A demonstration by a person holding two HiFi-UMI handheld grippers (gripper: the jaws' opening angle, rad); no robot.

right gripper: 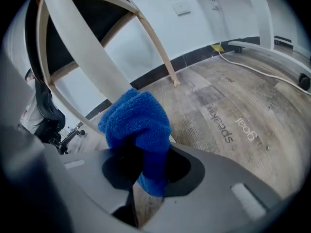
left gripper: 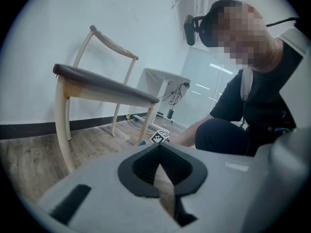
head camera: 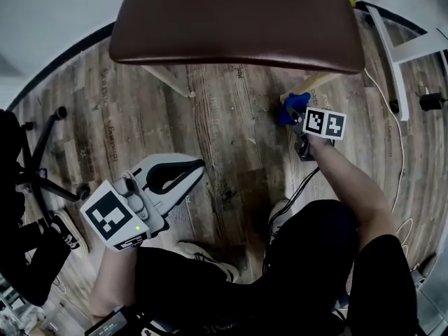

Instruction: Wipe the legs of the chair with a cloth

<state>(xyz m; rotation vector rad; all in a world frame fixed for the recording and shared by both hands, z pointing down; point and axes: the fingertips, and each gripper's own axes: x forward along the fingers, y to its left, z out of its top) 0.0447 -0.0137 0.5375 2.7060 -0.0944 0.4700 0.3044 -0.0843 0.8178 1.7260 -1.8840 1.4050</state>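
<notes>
The right hand-held gripper (right gripper: 146,171) is clenched on a blue cloth (right gripper: 138,125). A fold is pinched between the jaws, and the rest stands forward of the tips as a thick wad. That wad sits low against the pale front leg (right gripper: 82,57) of the chair (head camera: 238,19), near the wooden floor (right gripper: 233,110). It seems to be pressed onto the wood, though the cloth itself covers the point of contact.

The left hand-held gripper (left gripper: 159,152) is closed on nothing, its tips meeting. It is held well away from the chair, close to the person's knee.

The cloth looks soft, light and springy, like terry. It will squash and mould itself round the rounded leg, but it could also drag out of the jaws if rubbed hard. The present hold suits the job, since enough fabric is pinched to stay put and a padded nose is left ahead of the tips. That padding keeps the hard jaws off the wood.

The leg is stiff, smooth and slanted, so strokes are best run along its length with the wad wrapped partly round it. The chair looks fairly light and may skid on the smooth floor under sideways pressure. The free left hand-held gripper could steady the brown seat edge or another leg.
</notes>
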